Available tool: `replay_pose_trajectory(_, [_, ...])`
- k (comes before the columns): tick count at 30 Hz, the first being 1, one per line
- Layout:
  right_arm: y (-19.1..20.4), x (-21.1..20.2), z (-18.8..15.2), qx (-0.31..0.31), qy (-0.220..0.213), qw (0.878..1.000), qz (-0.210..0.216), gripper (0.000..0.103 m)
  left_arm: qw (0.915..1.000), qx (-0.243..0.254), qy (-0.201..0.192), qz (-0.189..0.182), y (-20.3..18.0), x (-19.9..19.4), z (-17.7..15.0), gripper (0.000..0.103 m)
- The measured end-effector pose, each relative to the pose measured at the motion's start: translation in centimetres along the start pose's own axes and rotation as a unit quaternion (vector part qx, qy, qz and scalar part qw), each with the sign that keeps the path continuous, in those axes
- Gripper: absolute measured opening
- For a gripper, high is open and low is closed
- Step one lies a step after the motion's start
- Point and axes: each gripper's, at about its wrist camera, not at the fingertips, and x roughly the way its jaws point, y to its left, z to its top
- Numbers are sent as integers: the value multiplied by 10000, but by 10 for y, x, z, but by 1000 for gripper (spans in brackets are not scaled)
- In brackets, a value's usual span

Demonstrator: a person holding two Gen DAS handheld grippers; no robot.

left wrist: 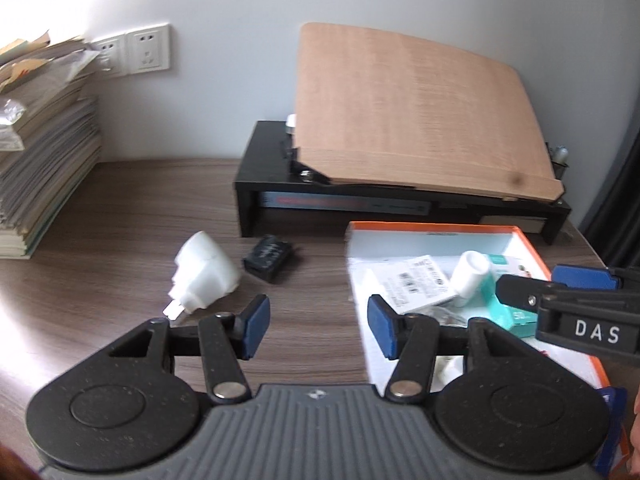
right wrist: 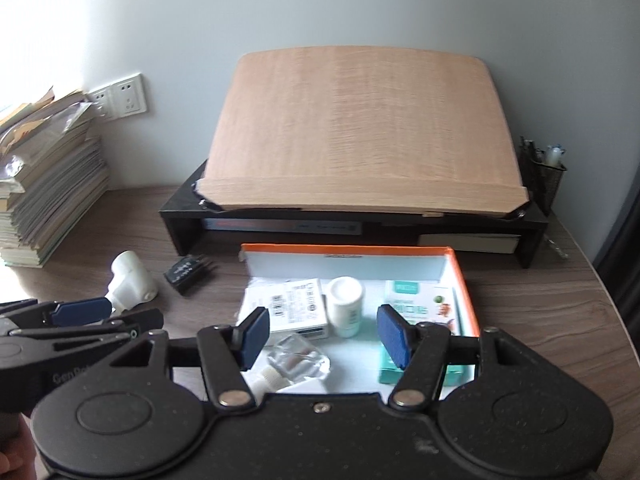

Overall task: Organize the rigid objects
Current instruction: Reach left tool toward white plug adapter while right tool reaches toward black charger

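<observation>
An orange-rimmed white box (left wrist: 532, 244) (right wrist: 460, 276) lies open on the wooden desk. It holds a white bottle (right wrist: 346, 306), a white labelled carton (right wrist: 292, 306), a teal carton (right wrist: 420, 304) and a clear glass bottle (right wrist: 296, 362). A white plug adapter (left wrist: 206, 274) (right wrist: 130, 280) and a small black plug (left wrist: 268, 258) (right wrist: 188, 272) lie on the desk left of the box. My left gripper (left wrist: 318, 330) is open and empty, above the desk by the box's left edge. My right gripper (right wrist: 324, 336) is open and empty over the box.
A black monitor riser (right wrist: 180, 220) carries a tilted wooden board (right wrist: 360, 132) behind the box. A stack of books and papers (left wrist: 44, 152) stands at the left by wall sockets (left wrist: 148, 52). A mesh pen holder (right wrist: 546, 180) stands at the right.
</observation>
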Motion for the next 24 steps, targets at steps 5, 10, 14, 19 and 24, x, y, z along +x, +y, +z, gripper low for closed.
replay_pose_trajectory(5, [17, 10, -1, -59, 101, 9999, 76, 72, 9999, -80, 28, 108, 19, 3, 2, 55])
replay_pose_trajectory(10, [29, 20, 0, -102, 174, 9997, 128, 72, 9998, -117, 61, 147, 32, 9, 5, 55])
replay_pose_trajectory(14, [36, 27, 2, -107, 213, 9996, 143, 72, 9998, -94, 102, 161, 40, 15, 8, 55])
replay_pose_trajectory(19, [41, 38, 3, -47, 264, 9996, 132, 72, 9995, -26, 175, 252, 52, 29, 8, 65])
replay_pose_trajectory(24, [48, 50, 4, 25, 321, 9994, 121, 72, 9989, 129, 239, 381, 67, 50, 9, 76])
